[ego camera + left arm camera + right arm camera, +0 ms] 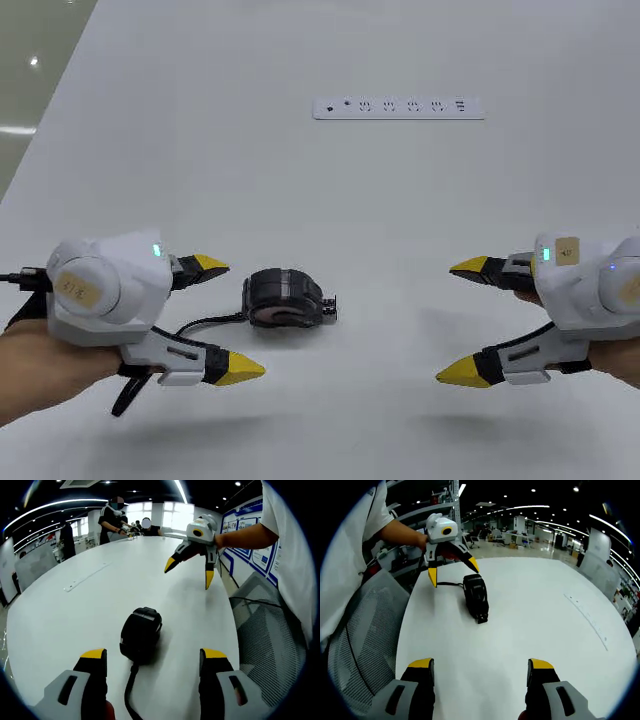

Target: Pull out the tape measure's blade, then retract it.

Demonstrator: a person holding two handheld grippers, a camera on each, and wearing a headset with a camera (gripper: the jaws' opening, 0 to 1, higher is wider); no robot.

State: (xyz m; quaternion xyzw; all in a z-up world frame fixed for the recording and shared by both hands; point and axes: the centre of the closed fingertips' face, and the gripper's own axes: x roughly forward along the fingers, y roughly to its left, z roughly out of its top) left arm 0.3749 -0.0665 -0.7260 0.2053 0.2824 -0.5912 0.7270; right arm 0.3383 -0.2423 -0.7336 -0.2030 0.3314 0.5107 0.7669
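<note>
- Jaws of the left gripper (153,655): wide open, empty, touching nothing.
- Jaws of the right gripper (448,321): also wide open, empty, tips aimed toward the left gripper.
- Tape measure (285,300): black case lying on the white table (350,200), just ahead of the left jaws and in line with their gap, but not between them. It is well apart from the right jaws.
- Blade end of the case faces the right jaws; only a small tab shows at the mouth.
- Black cord (205,324) runs from the case back between the left jaws.
- Progress, my read: nothing done yet, the blade looks fully wound in.
- Left to do: hold the case, pinch the tab, pull the blade out, then retract it.
- Power strip (398,108): far beyond both jaws, not involved.
</note>
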